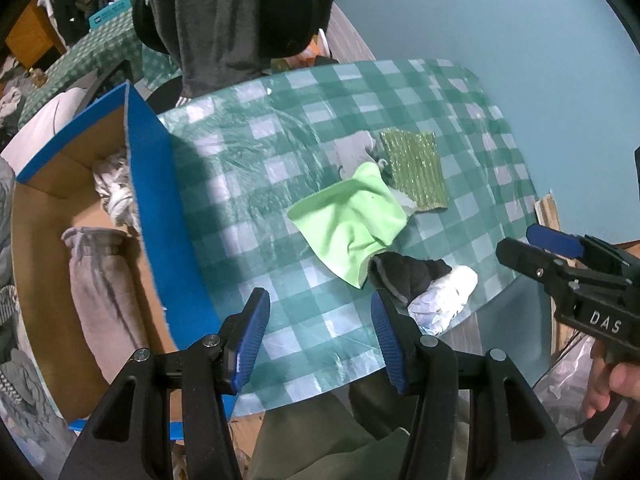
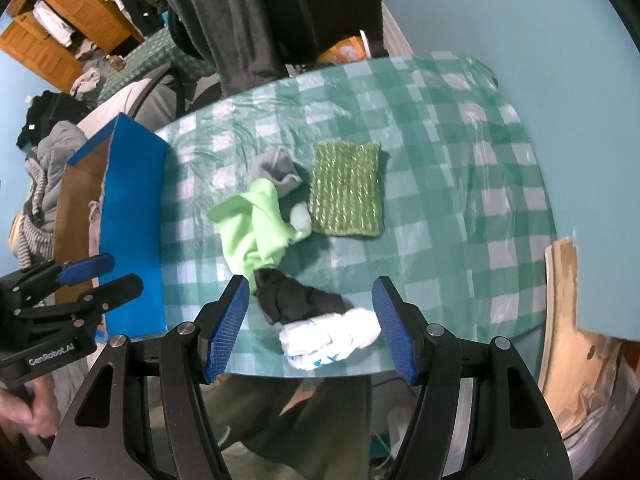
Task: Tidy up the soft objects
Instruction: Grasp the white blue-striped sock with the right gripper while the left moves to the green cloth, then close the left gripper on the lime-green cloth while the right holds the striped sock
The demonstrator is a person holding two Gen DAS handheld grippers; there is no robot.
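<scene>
I judge the job partly done: a grey sock and a white crumpled cloth already lie in the blue cardboard box, while the lime-green cloth, knitted green square, small grey sock and black-and-white bundle wait on the checked table. My right gripper hangs jaws apart and empty above that bundle; my left gripper, also spread and empty, hangs over bare cloth between box and pile.

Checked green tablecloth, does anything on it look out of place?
The white bundled cloth sits at the near edge of the checked green tablecloth, close to slipping off; the other pieces lie further in.
</scene>
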